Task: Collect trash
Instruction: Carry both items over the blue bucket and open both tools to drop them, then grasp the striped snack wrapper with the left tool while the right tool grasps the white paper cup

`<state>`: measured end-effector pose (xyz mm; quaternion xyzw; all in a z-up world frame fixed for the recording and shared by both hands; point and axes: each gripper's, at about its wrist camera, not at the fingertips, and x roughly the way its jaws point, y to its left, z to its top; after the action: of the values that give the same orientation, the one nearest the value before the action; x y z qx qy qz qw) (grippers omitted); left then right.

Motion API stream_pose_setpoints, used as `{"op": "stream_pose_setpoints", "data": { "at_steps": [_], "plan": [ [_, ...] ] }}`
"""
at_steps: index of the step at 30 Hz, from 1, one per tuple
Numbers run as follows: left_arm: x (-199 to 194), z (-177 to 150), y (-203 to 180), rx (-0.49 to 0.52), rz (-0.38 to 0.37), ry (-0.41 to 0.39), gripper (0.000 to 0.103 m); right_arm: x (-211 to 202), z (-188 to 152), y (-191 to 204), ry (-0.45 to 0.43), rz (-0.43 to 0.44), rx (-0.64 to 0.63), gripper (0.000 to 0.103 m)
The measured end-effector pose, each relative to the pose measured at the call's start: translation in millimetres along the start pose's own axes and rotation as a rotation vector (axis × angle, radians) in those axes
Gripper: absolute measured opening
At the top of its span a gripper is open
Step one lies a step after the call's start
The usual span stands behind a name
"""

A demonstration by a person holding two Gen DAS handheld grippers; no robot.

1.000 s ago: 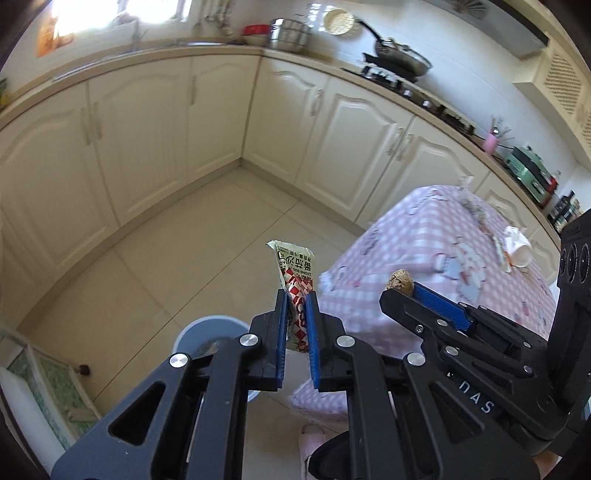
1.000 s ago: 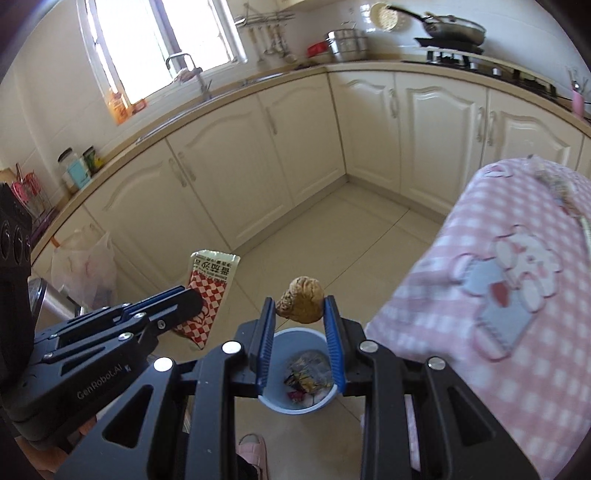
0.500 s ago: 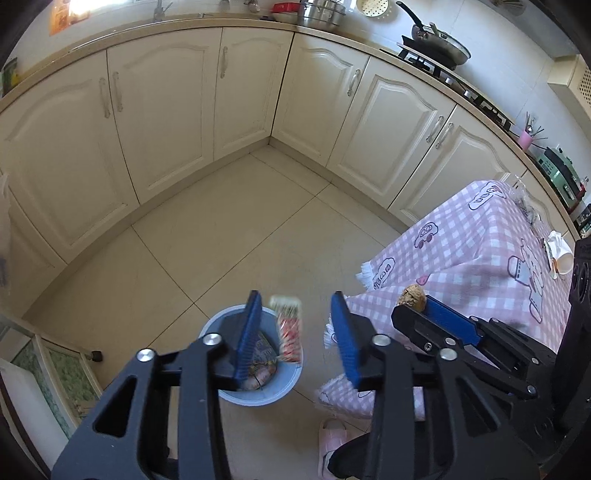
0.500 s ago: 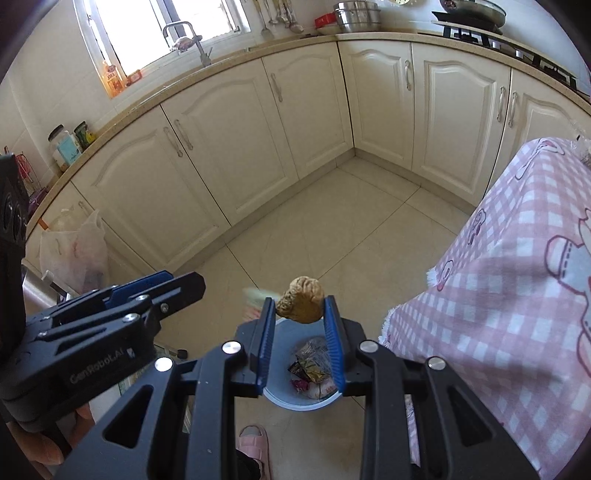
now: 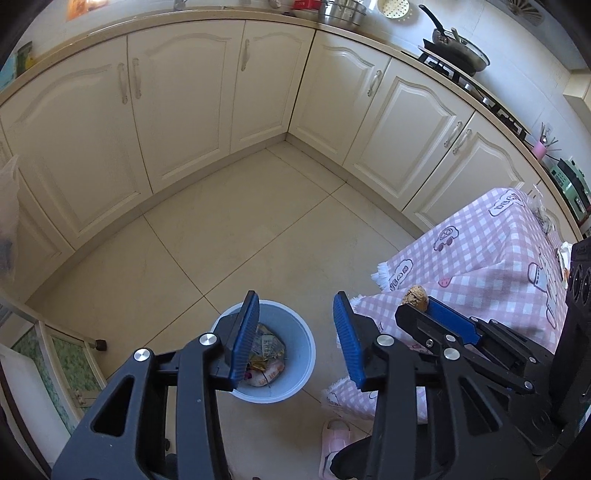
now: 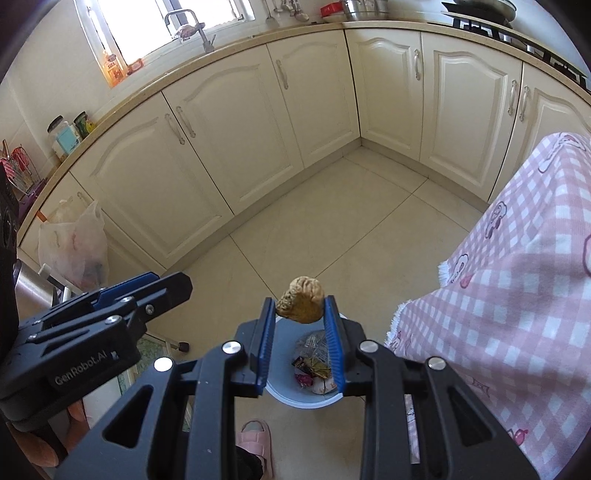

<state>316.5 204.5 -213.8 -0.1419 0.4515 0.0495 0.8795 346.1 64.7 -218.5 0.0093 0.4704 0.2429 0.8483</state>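
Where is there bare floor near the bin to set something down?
Open tile floor runs from the blue bin out to the corner cabinets. It is crowded on the bin's other sides: the pink checked tablecloth hangs close, and a pink slipper lies by it.

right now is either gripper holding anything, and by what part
The right gripper pinches a brown lumpy scrap by its lower sides, at its fingertips, above the blue bin. The left gripper is open and holds nothing.

Bright daylight from the window (image 6: 162, 29), slightly blown out; sharp frames, perhaps softer at strongly curved, dark-vignetted fisheye edges.
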Motion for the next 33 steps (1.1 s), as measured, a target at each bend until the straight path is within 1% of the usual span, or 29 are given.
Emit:
{"op": "stream_pose_setpoints", "data": {
  "at_steps": [6, 9, 11, 12, 14, 19, 22, 25, 29, 31, 33],
  "plan": [
    [-8.3, 5.2, 12.6, -0.025, 0.023, -0.024, 0.040, 4.9, 10.2, 16.5, -0.010, 0.023, -0.019, 0.027],
    [-14.6, 8.6, 19.2, -0.047, 0.033, -0.043, 0.045, 6.5, 16.3, 22.7, -0.024, 0.024, -0.027, 0.028],
    [-18.1, 11.0, 22.6, -0.055, 0.038, -0.051, 0.045, 5.6, 20.0, 26.3, -0.034, 0.021, -0.036, 0.032],
    [-20.8, 12.1, 23.8, -0.056, 0.039, -0.057, 0.045, 4.2, 21.3, 27.4, -0.039, 0.020, -0.040, 0.035],
    [-24.2, 12.5, 23.9, -0.056, 0.041, -0.064, 0.045, 0.1, 22.5, 27.4, -0.049, 0.022, -0.042, 0.038],
    [-32.0, 13.3, 12.0, -0.041, 0.031, -0.071, 0.045, -18.3, 22.1, 18.4, -0.078, 0.004, -0.045, 0.038],
    [-37.3, 13.7, -5.6, -0.017, 0.008, -0.079, 0.045, -35.8, 19.4, 3.4, -0.098, -0.012, -0.026, 0.038],
    [-43.1, 13.3, -34.3, 0.029, -0.024, -0.087, 0.045, -61.1, 16.9, -19.3, -0.134, -0.040, 0.000, 0.038],
    [-50.1, 13.2, -82.5, 0.102, -0.084, -0.099, 0.045, -102.9, 11.7, -60.8, -0.199, -0.091, 0.050, 0.038],
    [-53.2, 13.2, -116.2, 0.152, -0.126, -0.104, 0.045, -128.1, 8.3, -86.6, -0.240, -0.128, 0.079, 0.038],
    [-55.2, 12.3, -147.9, 0.203, -0.154, -0.109, 0.049, -155.7, 3.4, -116.0, -0.286, -0.168, 0.112, 0.038]
  ]
}}
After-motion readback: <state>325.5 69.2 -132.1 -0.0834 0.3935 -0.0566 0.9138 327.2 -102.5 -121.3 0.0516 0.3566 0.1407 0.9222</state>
